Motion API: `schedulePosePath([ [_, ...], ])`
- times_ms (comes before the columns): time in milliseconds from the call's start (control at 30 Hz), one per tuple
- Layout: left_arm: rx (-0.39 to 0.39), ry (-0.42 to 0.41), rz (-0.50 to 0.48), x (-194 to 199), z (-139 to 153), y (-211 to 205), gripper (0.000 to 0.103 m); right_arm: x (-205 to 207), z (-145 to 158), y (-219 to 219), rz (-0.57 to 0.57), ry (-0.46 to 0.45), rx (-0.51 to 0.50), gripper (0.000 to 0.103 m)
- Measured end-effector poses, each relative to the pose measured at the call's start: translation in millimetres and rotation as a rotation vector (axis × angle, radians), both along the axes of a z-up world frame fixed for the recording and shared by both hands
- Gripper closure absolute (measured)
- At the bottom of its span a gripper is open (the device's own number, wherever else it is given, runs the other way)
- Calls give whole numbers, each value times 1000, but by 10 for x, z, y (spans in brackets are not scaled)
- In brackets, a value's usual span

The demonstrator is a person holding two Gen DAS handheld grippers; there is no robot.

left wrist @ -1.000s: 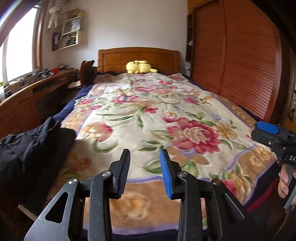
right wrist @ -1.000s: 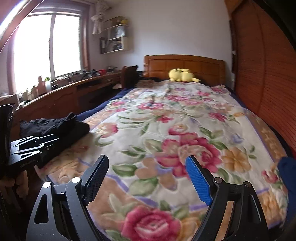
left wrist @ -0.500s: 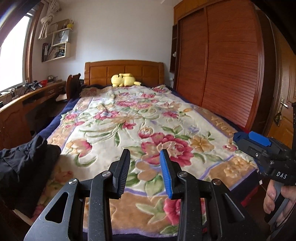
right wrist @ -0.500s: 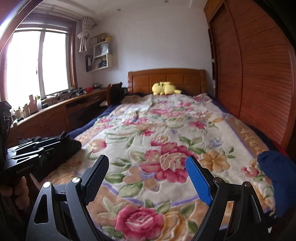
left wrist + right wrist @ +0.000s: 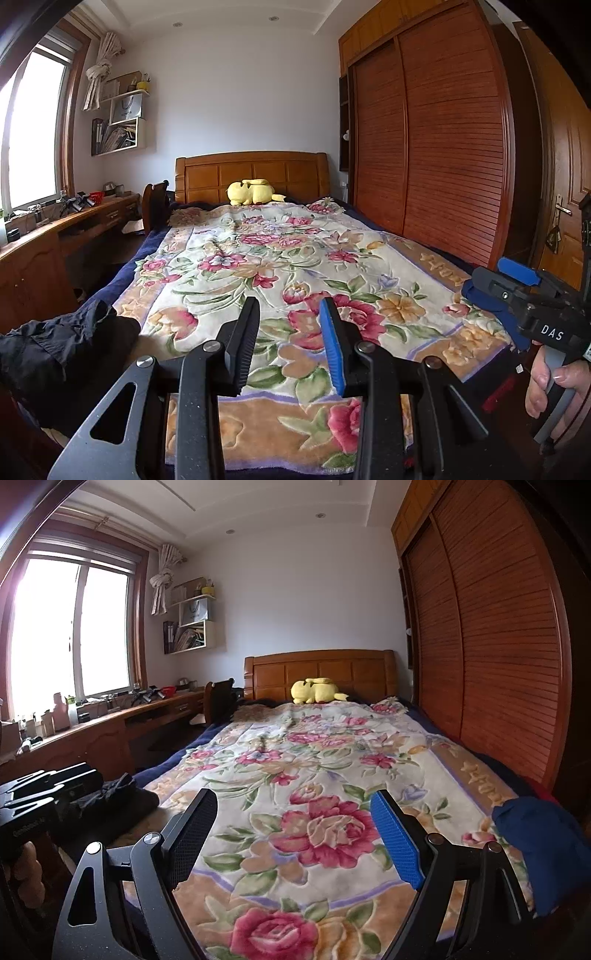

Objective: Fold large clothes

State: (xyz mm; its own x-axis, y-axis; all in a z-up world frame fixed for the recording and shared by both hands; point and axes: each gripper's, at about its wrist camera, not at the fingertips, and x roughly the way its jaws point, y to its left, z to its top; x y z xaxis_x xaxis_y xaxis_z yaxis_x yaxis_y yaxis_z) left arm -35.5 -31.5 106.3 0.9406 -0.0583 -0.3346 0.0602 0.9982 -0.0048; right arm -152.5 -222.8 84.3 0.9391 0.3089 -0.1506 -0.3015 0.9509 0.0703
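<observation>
Both tools hang empty above the foot of the bed: the left gripper (image 5: 290, 343) has its jaws partly apart with nothing between them, and the right gripper (image 5: 291, 838) stands wide open, also with nothing in it. The clothes to fold lie at the two near corners, a crumpled black garment (image 5: 55, 350) heaped on the left corner and a bunched dark blue garment (image 5: 535, 845) on the right corner, part of it drooping over the side. No piece is taken up yet, so the step in hand looks like choosing one and spreading it. To do that well, I would widen the left jaws first, come down on a hem or collar edge, not the thick of the heap, and pinch a single layer so the cloth opens when lifted. The cream floral plush blanket (image 5: 280, 258) gives a broad flat middle well clear of both heaps (its pile may drag on thin cloth). Keep off the slatted wooden wardrobe doors (image 5: 498, 646) close along the right side and the long wooden desk (image 5: 122, 727) on the left; the yellow plush toy (image 5: 251, 192) at the headboard is far off
</observation>
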Motion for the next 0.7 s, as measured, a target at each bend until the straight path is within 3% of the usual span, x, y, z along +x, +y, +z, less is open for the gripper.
schedulePosePath([
  [700,-16,22,32,52,-77,-5,68,143,48,24,1,14,-13,17],
])
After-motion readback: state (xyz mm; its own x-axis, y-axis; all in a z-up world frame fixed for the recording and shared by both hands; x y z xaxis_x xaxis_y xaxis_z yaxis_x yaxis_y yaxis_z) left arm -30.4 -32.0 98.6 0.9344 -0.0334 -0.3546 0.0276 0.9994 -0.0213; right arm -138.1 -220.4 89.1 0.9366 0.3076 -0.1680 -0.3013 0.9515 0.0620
